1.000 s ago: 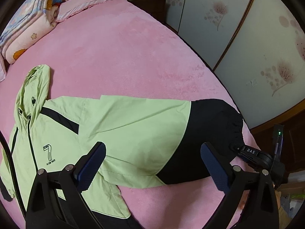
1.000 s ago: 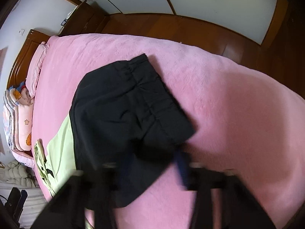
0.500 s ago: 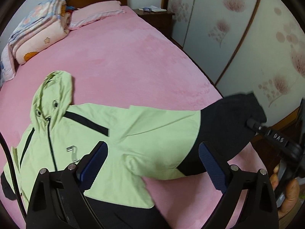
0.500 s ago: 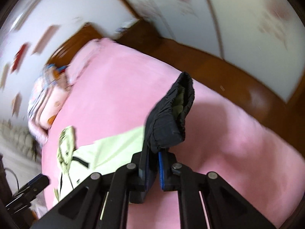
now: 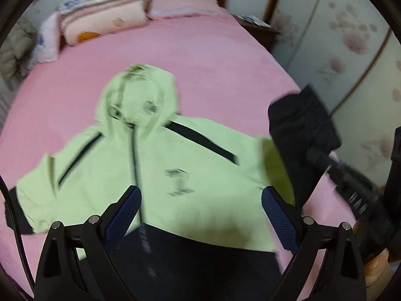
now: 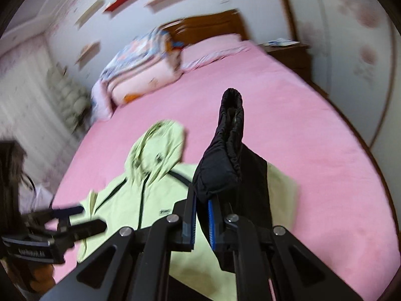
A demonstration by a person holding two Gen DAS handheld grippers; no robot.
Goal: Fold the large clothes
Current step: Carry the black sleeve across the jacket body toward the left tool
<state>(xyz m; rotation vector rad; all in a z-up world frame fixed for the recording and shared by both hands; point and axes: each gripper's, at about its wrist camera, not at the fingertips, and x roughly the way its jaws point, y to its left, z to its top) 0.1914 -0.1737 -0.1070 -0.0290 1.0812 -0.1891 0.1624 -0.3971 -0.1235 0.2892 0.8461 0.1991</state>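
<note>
A light green hooded jacket (image 5: 150, 175) with black trim lies face up on the pink bed (image 5: 213, 57), hood toward the headboard. It also shows in the right wrist view (image 6: 130, 200). My right gripper (image 6: 201, 222) is shut on the black cuff of the jacket's sleeve (image 6: 225, 150) and holds it lifted above the bed. In the left wrist view that lifted black sleeve end (image 5: 300, 125) hangs at the right. My left gripper (image 5: 200, 213) is open and empty over the jacket's chest; it also shows in the right wrist view (image 6: 77, 219).
Folded quilts (image 5: 100, 17) and a pink pillow (image 5: 185, 7) lie by the wooden headboard (image 6: 213, 27). A nightstand (image 6: 288, 52) stands at the bed's right. Floral wardrobe doors (image 5: 351, 50) run along the right.
My right gripper has closed on the black sleeve cuff and lifted it off the bed toward the jacket's body. My left gripper has swung over the chest, still open.
</note>
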